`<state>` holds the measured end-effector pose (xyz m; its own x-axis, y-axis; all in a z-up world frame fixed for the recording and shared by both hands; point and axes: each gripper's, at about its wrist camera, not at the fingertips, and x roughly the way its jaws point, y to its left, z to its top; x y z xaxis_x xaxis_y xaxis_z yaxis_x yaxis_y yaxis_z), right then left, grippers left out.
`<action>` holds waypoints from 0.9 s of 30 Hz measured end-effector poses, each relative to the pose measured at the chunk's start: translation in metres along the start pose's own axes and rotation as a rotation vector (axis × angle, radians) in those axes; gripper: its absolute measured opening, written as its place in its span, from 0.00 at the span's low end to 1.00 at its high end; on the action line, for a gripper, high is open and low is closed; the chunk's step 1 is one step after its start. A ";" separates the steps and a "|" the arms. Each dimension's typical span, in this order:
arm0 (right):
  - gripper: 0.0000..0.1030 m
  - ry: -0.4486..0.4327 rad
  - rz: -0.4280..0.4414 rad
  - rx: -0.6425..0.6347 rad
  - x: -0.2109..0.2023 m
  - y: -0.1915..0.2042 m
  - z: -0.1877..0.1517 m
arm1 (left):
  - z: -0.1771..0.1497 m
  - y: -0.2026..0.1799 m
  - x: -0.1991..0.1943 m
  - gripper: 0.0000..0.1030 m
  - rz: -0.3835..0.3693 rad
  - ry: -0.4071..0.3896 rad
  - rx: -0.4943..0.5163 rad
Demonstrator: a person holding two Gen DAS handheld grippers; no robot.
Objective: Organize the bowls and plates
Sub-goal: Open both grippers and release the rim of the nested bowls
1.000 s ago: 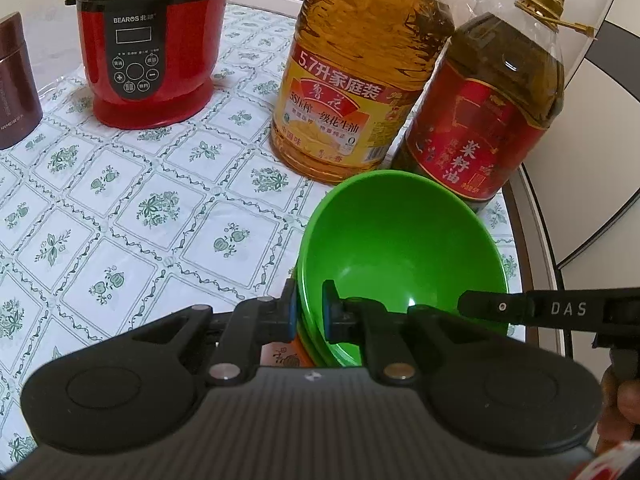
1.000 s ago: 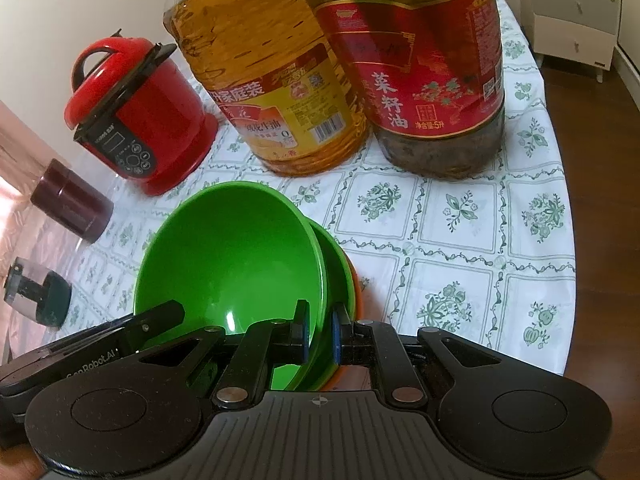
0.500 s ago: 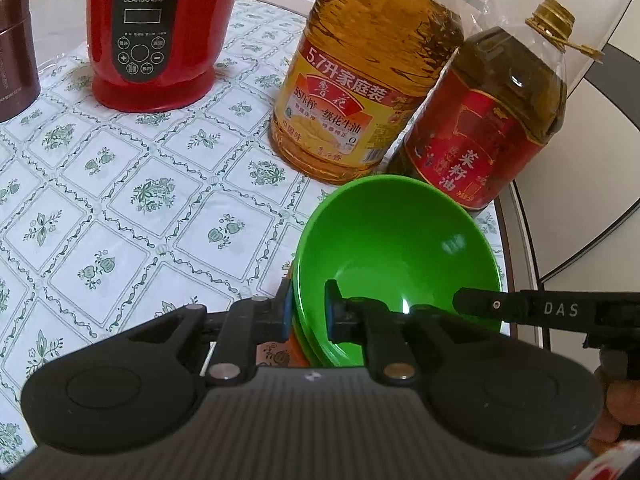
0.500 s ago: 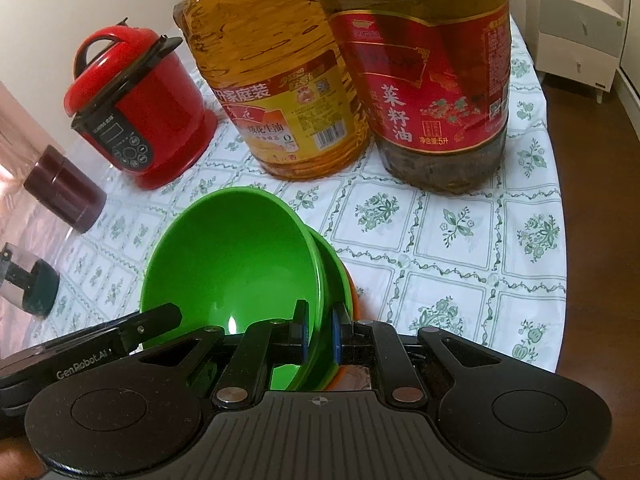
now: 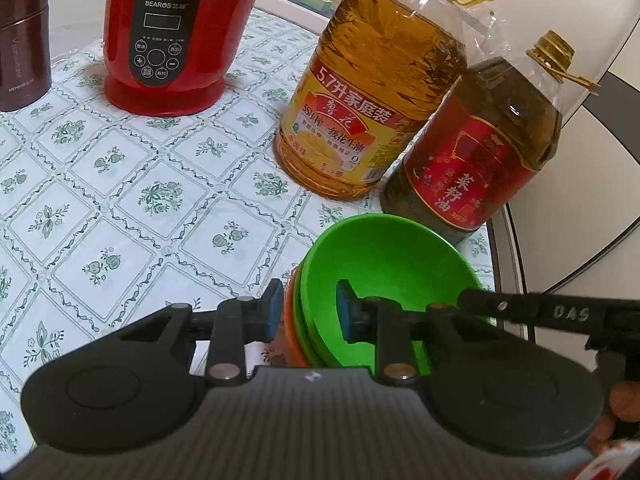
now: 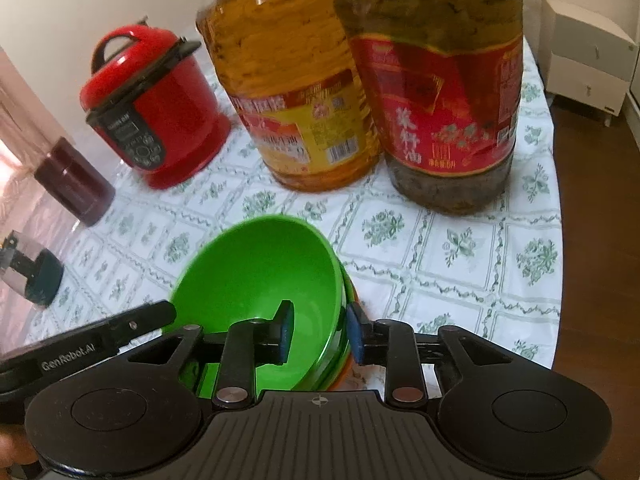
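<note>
Bowls [image 5: 384,268] sit before cooker [image 5: 176,36] marked "BEAROS".

Left gripper [image 5: 306,312] and right gripper [image 6: 320,334] just opened, bowl stack [image 5: 384,264] rims released

The red cooker [image 5: 176,36] carries "BEAROS" in pale letters on its black control panel, followed by two Chinese characters too small to read. The yellow oil bottle [image 5: 372,108] bears a red band reading "5.7升家庭装", with "鲁花" beneath it on its yellow label. The darker oil bottle [image 5: 480,160] shows "菜籽油" in gold down its red label. The brown canister [image 5: 22,44] has pale lettering too blurred to read. One black tongs finger [image 5: 560,312] is marked "DAS"; another [image 6: 80,352], in the right wrist view, reads "GenRobot.AI".
</note>
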<state>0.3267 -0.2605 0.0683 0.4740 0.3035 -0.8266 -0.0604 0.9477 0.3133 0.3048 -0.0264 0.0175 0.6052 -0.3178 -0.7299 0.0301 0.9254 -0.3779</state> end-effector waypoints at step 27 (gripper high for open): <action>0.03 -0.063 0.101 0.103 -0.007 -0.032 -0.007 | -0.002 0.000 -0.005 0.23 -0.024 -0.014 -0.007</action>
<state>0.3194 -0.2922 0.0607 0.5244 0.3868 -0.7586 -0.0215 0.8966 0.4423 0.3003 -0.0251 0.0196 0.6156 -0.3365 -0.7126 0.0393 0.9162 -0.3987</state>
